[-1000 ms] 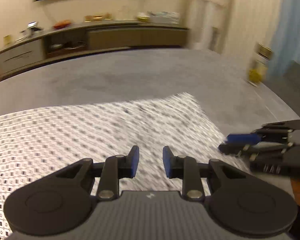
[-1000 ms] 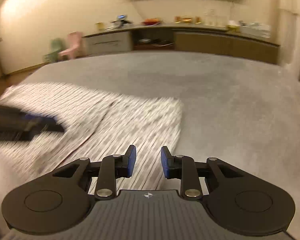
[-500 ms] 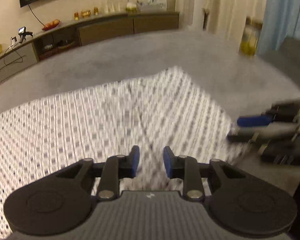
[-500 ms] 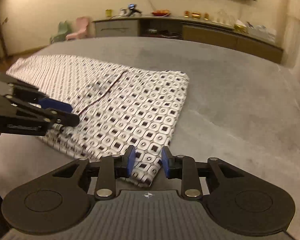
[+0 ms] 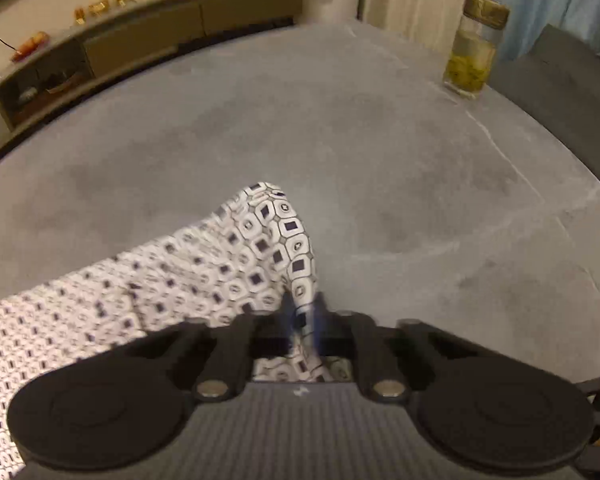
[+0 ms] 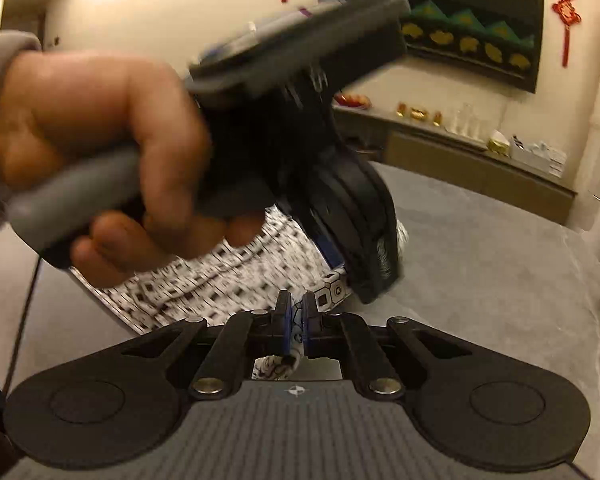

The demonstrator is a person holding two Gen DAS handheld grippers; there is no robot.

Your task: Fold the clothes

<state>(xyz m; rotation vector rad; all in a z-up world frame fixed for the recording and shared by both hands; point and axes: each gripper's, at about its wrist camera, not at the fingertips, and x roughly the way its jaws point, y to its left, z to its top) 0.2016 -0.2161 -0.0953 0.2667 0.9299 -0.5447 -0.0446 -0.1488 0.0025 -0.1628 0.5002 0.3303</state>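
Both the left gripper (image 5: 302, 314) and right gripper (image 6: 295, 320) pinch the patterned cloth (image 5: 204, 272), which trails toward nine o'clock across the table (image 5: 380, 152).

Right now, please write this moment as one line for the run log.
left tool: shut on patterned garment | right tool: shut on patterned garment | garment edge lifted off grey table
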